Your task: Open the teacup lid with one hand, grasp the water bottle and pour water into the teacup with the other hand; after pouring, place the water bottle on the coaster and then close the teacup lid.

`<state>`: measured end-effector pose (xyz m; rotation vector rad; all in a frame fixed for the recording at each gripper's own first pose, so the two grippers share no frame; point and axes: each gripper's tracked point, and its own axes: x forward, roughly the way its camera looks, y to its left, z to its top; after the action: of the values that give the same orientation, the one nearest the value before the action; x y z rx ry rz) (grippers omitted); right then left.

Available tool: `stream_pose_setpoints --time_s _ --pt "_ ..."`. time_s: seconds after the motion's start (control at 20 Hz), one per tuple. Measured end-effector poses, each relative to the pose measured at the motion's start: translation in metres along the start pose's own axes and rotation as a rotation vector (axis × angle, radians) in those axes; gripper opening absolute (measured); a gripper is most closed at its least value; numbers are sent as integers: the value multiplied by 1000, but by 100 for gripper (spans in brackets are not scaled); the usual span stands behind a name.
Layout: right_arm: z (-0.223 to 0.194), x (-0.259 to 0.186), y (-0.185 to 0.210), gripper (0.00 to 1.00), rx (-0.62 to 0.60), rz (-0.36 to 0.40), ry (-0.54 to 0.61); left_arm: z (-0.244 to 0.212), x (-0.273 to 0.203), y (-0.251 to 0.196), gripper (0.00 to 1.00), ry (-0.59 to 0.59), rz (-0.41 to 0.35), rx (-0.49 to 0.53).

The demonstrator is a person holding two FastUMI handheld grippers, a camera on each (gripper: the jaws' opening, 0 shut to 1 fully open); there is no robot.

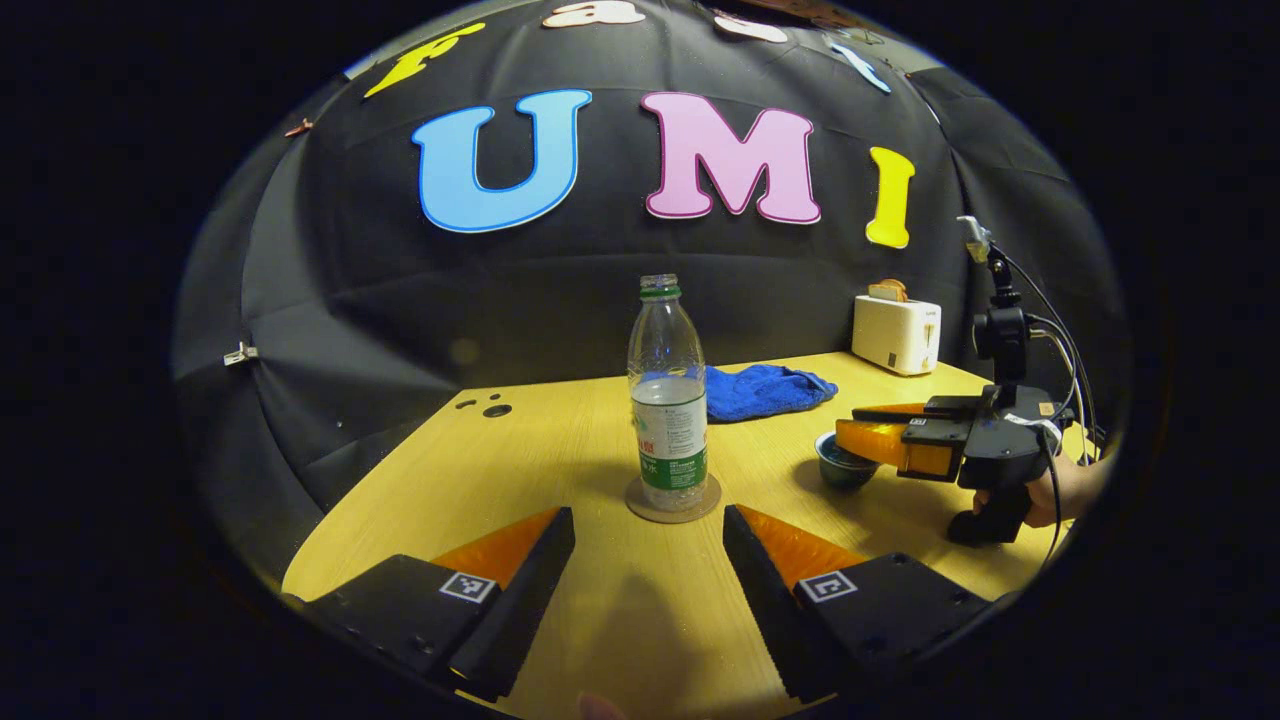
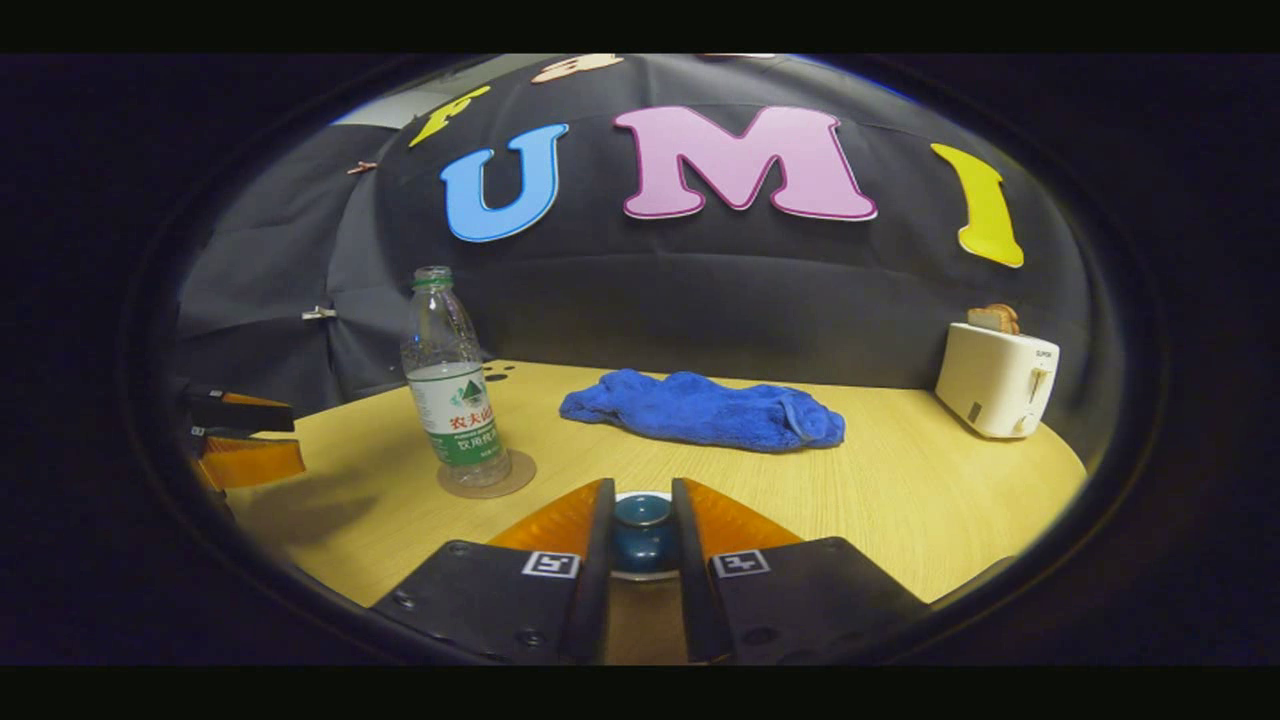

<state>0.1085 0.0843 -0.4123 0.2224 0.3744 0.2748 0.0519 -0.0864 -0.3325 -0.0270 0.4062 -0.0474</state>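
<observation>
While water bottle (image 1: 668, 400) stands on coaster (image 1: 637, 503), wooden table (image 2: 900, 490) holds blue cloth (image 2: 705, 410), toaster (image 2: 997, 385).

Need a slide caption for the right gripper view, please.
Right gripper closed around teacup lid; bottle on coaster.

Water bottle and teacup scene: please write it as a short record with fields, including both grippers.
water bottle: upright on the coaster, cap off, partly filled
teacup: beside the bottle, under the right gripper
teacup lid: its blue knob sits between the right gripper's fingers
left gripper: open, facing the bottle, apart from it
blue cloth: crumpled behind the teacup
toaster: at the table's far corner
</observation>
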Motion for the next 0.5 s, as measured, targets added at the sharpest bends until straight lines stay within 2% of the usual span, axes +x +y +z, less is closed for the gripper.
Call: stream_pose_setpoints --time_s 0.15,0.3,0.5 --pt "1 -1 0 41 6 0 -2 3 -2 2 94 1 5 -5" --pt "7 -10 0 53 40 -2 -22 9 -5 4 94 -11 15 -12" --pt "36 -32 1 54 41 -9 -83 23 -9 2 94 -33 19 -19"
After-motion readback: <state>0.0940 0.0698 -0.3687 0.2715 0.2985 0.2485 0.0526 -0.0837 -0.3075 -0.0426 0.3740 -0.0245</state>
